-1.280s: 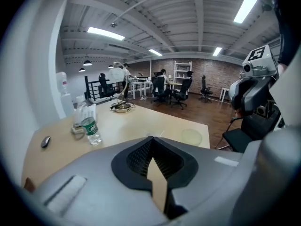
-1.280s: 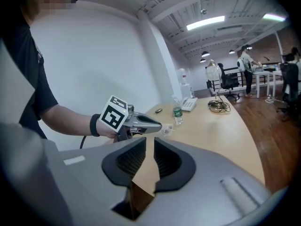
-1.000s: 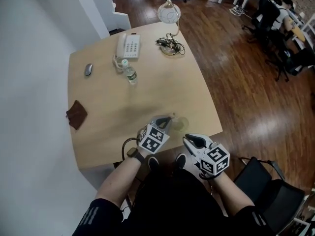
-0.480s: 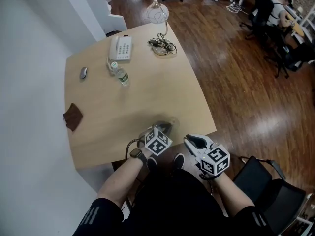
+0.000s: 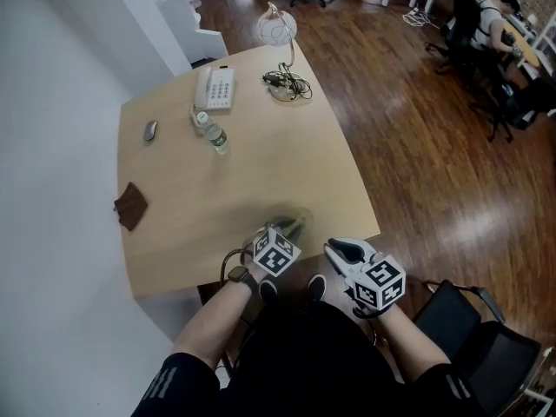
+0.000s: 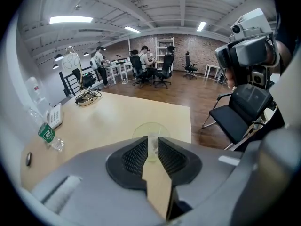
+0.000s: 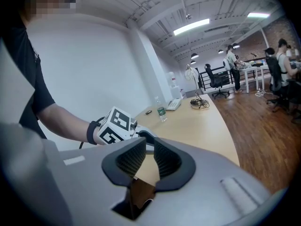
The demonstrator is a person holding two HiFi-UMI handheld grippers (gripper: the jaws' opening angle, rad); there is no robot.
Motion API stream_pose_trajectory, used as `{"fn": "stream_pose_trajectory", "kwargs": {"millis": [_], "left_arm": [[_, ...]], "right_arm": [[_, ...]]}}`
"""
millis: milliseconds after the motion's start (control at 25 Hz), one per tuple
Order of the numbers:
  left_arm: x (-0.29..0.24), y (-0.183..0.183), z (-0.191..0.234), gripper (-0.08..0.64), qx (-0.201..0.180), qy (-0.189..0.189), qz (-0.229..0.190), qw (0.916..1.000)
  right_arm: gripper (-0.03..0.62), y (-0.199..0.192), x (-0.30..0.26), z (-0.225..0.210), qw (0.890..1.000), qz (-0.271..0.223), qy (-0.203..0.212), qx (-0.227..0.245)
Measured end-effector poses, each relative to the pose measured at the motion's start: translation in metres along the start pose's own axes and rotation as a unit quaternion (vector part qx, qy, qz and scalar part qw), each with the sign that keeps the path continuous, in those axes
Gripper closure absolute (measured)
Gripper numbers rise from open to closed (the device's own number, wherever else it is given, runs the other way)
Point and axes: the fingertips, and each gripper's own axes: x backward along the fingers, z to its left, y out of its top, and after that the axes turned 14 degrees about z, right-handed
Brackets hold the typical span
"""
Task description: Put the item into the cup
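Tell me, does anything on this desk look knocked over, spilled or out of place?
Nothing stands out. The bottle stands upright by the phone, the clear cup sits upright on the table, and nothing looks spilled.

Pale tan table, white telephone, brown cloth, green-labelled clear bottle, greenish translucent cup.

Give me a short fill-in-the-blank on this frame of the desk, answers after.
1. The green-labelled bottle stands beside the white ____.
2. The grey computer ____ lies alone between that bottle and the wall-side edge of the table.
3. The right gripper is held off the table, with ____ between its jaws.
4. The clear ____ stands by the table's near edge.

Missing words: telephone; mouse; nothing; cup.
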Motion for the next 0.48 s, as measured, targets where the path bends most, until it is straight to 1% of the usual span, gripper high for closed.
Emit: {"fn": "stream_pose_trajectory", "kwargs": {"millis": [160, 360, 480], "left_arm": [[0.0026, -0.001, 0.0034, 0.48, 0.007, 0.008, -0.002, 0.9999], [0.0048, -0.0024, 0.0053, 0.48, 0.013, 0.009, -0.004, 0.9999], [0.0078, 0.0014, 0.006, 0.48, 0.017, 0.008, -0.013, 0.9997]], "right_arm": [[0.529, -0.0014, -0.0013, 0.002, 1.0, 0.001, 0.005, 0.003], [0.529, -0.0005, -0.0023, 0.0034, 1.0, 0.0, 0.007, 0.007], [0.529, 0.0025, -0.0016, 0.0017, 1.0, -0.002, 0.008, 0.009]]}}
